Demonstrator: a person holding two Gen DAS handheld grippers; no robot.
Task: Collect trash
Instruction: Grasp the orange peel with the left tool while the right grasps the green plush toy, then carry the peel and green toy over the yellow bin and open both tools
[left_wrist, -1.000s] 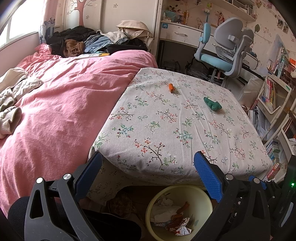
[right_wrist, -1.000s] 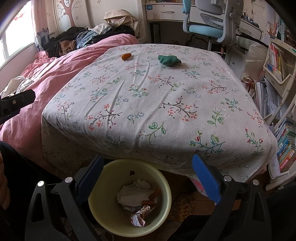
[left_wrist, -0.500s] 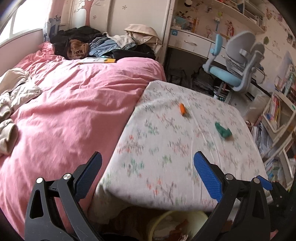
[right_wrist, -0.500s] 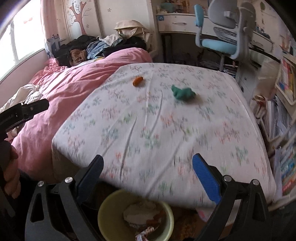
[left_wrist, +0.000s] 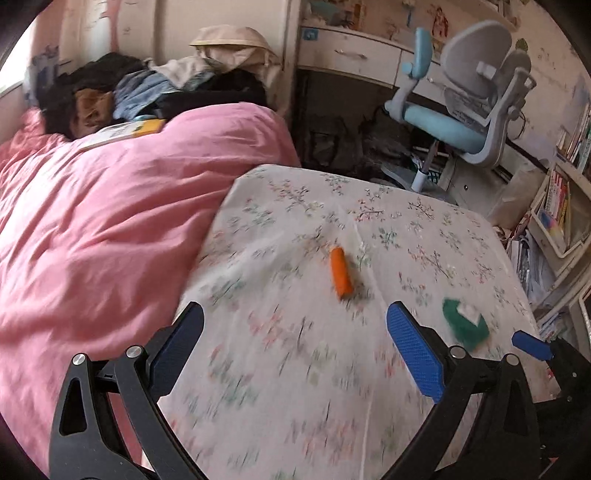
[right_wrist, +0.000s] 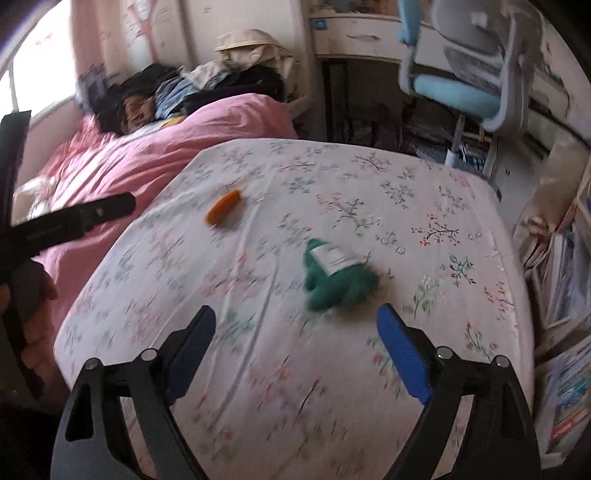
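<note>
An orange wrapper (left_wrist: 341, 272) and a crumpled green wrapper with a white label (left_wrist: 465, 324) lie on the floral tablecloth (left_wrist: 295, 369). My left gripper (left_wrist: 295, 332) is open and empty, above the table, short of the orange wrapper. In the right wrist view the green wrapper (right_wrist: 334, 275) lies just ahead of my open, empty right gripper (right_wrist: 295, 332); the orange wrapper (right_wrist: 223, 212) lies further left. The left gripper's body (right_wrist: 66, 221) shows at the left edge there. The bin is out of view.
A pink duvet (left_wrist: 92, 240) covers the bed left of the table, with piled clothes (left_wrist: 166, 88) at its head. A blue-grey desk chair (left_wrist: 461, 114) and a desk stand behind. Bookshelves (left_wrist: 561, 206) line the right side.
Both grippers rose from over the yellow bin and moved forward over the table. The bin dropped out of view. The wrappers now lie much closer to the open jaws.
</note>
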